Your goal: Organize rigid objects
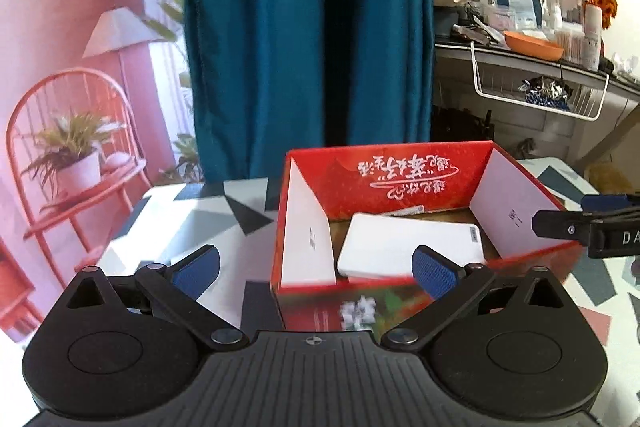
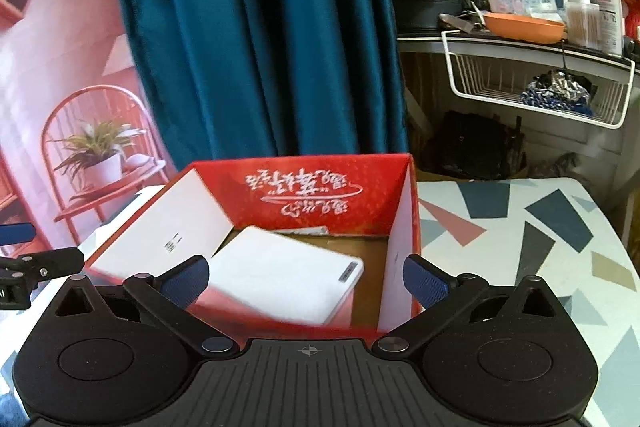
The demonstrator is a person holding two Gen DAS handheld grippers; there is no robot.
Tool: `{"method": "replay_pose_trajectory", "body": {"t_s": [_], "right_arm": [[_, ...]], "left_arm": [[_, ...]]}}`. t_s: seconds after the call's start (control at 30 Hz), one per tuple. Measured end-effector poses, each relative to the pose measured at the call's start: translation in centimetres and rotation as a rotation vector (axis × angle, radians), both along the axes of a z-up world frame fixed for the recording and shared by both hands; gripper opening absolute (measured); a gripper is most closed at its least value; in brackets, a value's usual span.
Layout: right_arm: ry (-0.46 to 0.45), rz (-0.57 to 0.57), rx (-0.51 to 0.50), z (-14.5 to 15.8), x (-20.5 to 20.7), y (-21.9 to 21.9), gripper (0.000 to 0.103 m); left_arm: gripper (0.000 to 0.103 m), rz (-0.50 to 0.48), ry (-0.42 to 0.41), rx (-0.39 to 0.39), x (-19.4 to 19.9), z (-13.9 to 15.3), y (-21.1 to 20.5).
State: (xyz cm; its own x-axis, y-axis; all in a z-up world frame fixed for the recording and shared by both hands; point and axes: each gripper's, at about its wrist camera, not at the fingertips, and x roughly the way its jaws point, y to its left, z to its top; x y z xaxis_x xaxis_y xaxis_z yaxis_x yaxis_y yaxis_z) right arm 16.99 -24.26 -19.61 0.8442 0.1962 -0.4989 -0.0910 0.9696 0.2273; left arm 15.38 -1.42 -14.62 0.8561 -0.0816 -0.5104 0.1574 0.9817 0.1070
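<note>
An open red cardboard box (image 1: pixel 384 167) with white inner flaps stands on the patterned table; it also shows in the right wrist view (image 2: pixel 320 183). A flat white rectangular case (image 1: pixel 404 247) lies tilted inside it on the brown floor, also seen in the right wrist view (image 2: pixel 284 275). A thin white object (image 1: pixel 408 211) lies behind it by the back wall. My left gripper (image 1: pixel 316 267) is open and empty at the box's near wall. My right gripper (image 2: pixel 306 277) is open and empty, hovering over the box's near edge. The right gripper's fingers (image 1: pixel 560 223) enter the left wrist view from the right.
The table (image 2: pixel 520 227) has a geometric patterned cover with bare surface right of the box. A teal curtain (image 1: pixel 308 27) hangs behind. A cluttered shelf with an orange bowl (image 2: pixel 524 25) and a white wire basket (image 2: pixel 540 91) stands at the back right. A pink printed backdrop (image 1: pixel 80 67) is at left.
</note>
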Motion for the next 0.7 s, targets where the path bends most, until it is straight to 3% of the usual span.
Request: {"method": "replay_pose_trajectory", "body": {"t_s": [0.2,0.3,0.5,0.7], "right_arm": [[-0.002,0.050,-0.001,-1.6,-4.0,0.7,0.103],[0.033,0.088,-0.018,-3.1,-5.8,1.5,0.103],[0.135,0.110,-0.032,-6.2,-8.6,2.8,0.102],[0.187,0.147,-0.038,-8.6,-10.6,3.6,0.092]], "left_arm": [[0.103,-0.025,0.063,-0.027,-3.4,-2.3,0.6],[0.103,-0.034,0.105,-0.006,-4.1,-3.8,0.6],[0.103,-0.049,0.237,-0.057,-4.8,-6.9,1.3],[0.102,-0.048,0.288,-0.116,-4.8,-8.2,2.2]]}}
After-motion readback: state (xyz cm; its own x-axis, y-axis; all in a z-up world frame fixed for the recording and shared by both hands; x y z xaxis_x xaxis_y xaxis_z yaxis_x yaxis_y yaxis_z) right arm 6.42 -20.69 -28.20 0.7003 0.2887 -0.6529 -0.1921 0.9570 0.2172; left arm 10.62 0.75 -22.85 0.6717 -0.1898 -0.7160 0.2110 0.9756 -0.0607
